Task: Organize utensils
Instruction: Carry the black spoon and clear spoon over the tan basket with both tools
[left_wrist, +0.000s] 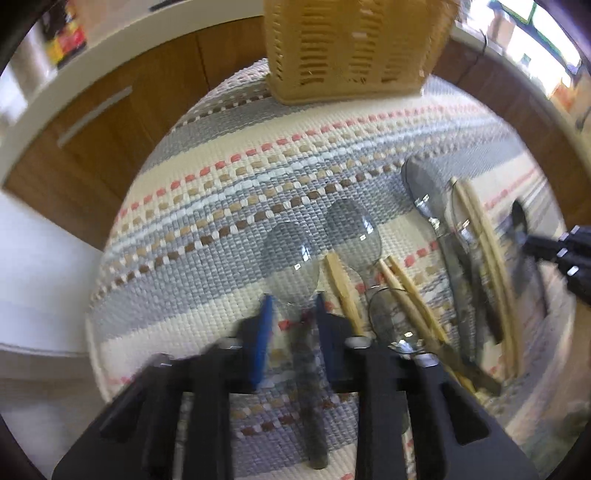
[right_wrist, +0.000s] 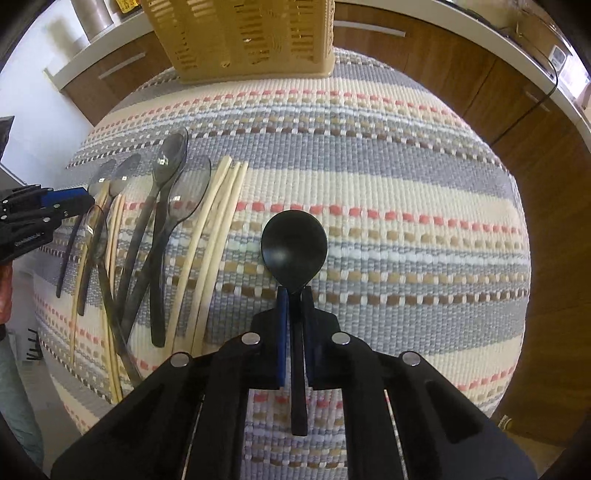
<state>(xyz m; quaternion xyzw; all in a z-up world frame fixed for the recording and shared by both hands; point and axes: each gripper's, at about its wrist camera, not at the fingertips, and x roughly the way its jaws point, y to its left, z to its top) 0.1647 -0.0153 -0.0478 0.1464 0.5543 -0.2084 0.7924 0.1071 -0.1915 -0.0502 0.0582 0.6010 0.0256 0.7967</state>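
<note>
Kitchen: wood-front cabinets (right_wrist: 461, 66) with a white top behind; the work surface is a counter under a striped woven mat (right_wrist: 388, 177). A tan slotted utensil basket (right_wrist: 243, 37) stands at the mat's far edge, in front of both cameras.

Right gripper (right_wrist: 293, 291): fingers clamped on the neck of a black spoon (right_wrist: 294, 251), bowl forward, handle running back between the fingers. The spoon looks lifted clear of the mat, though the height is hard to judge. It is in line with the basket but well short of it.

Left gripper (left_wrist: 291, 302): blue-padded fingers straddle the neck of a clear smoky spoon (left_wrist: 291, 254) lying on the mat. A gap shows on both sides of the neck, so they read as apart and not yet gripping. The frame is motion-blurred, so contact is uncertain.

The rest of the pile is on the left of the mat: more clear spoons (right_wrist: 171, 162) and pale chopsticks (right_wrist: 218, 221), overlapping and fanned, all outside the basket.

Step, as I read it: right is in the carry phase, left is at pre-grasp.

Next move needs:
- Right: go forward and up over the basket rim, tip the spoon vertical, then release into a compartment. The compartments aren't visible from here.
- Left: close squarely on the neck and lift straight up. A chopstick (left_wrist: 343, 284) lies just beside its right finger and could get dragged.
</note>
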